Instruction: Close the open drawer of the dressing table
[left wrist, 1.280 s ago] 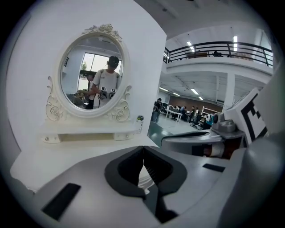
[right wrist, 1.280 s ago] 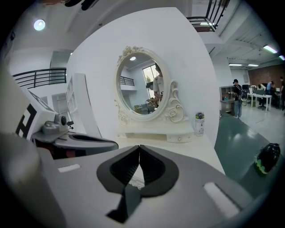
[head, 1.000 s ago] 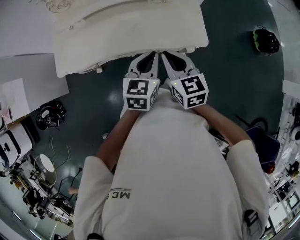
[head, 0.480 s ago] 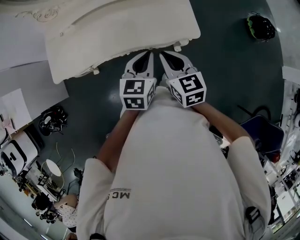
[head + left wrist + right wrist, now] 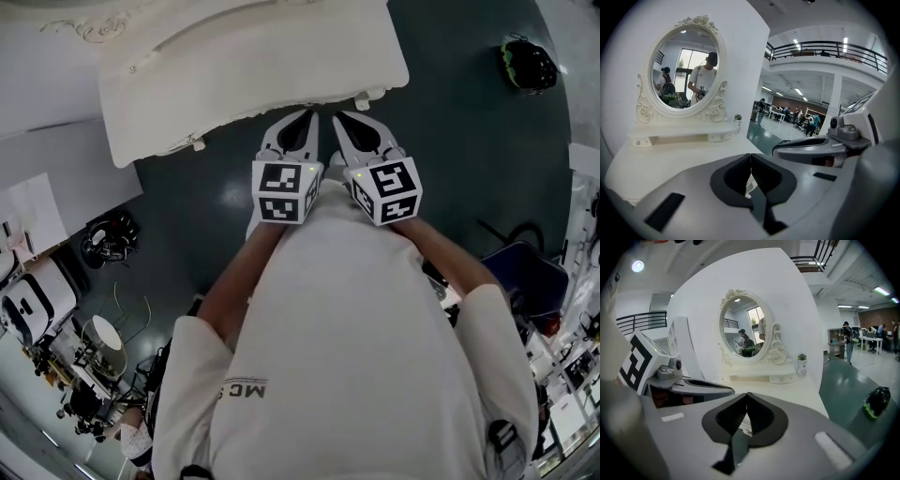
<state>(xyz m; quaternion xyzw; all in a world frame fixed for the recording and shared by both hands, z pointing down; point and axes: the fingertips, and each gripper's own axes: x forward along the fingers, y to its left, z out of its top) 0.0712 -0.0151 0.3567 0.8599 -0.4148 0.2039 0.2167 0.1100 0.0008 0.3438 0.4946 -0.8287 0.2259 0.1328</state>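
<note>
- white-painted dressing table (image 5: 234, 66): fills the top of the head view. an oval mirror (image 5: 684, 70) stands at its back, with a small bottle (image 5: 737, 123) on the top beside the mirror's base.
- drawer (image 5: 246, 118): under the table's front edge, showing only as a thin pale strip below the overhang. it looks nearly home, but whether it is flush cannot be told.
- left gripper (image 5: 307, 113): jaws pressed together with nothing between them, tips at the table's front edge just left of its middle.
- right gripper (image 5: 339, 116): jaws likewise shut and empty, tips at the same edge just beside the left pair.
- step in hand, as judged: the final push of the drawer front into the table.
- handling note: keep both closed tips square on the drawer front and level with each other. press evenly straight toward the back of the table so the drawer does not skew on its runners. stay below the overhang and stop once the front meets the frame, to spare the bottle a jolt.
- against one second ago: both grippers are shut and side by side at the table's front edge, as then. the strip under the top looks no wider, perhaps slimmer. the head camera has shifted a little, so that reading is unsure.
</note>
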